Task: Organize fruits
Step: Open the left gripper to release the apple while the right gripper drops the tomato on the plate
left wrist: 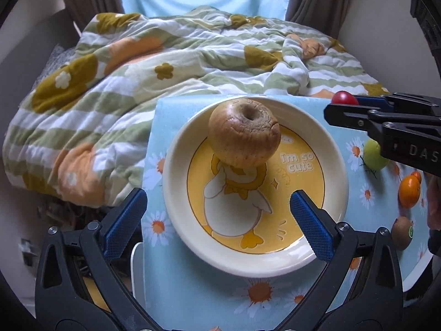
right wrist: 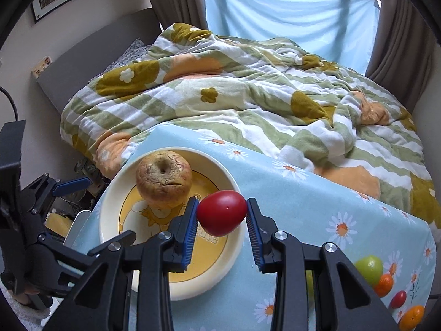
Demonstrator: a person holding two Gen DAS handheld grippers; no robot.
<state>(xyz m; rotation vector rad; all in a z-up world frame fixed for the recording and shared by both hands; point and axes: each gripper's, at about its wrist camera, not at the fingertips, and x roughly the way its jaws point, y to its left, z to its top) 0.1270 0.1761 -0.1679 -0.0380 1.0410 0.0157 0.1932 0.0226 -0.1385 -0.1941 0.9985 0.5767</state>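
My left gripper [left wrist: 217, 220] gapes empty above the cream duck-print plate [left wrist: 176, 149]; my right gripper [right wrist: 222, 230] clamps a smooth red fruit [right wrist: 222, 212], hiding its underside.

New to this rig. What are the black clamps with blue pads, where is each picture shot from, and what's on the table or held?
No robot arm here: a person holds a two-finger gripper in each hand, and each carries a fisheye camera looking along its fingers.

The left wrist view shows the left gripper, jaws wide open and empty, above a duck-print plate. A wrinkled apple sits on that plate.

The right wrist view shows the right gripper shut on a small red fruit, above the plate's edge.

The plate rests on a daisy-print cloth. To the right lie a green fruit, orange fruits and a kiwi. Behind is a bed with a flowered quilt.
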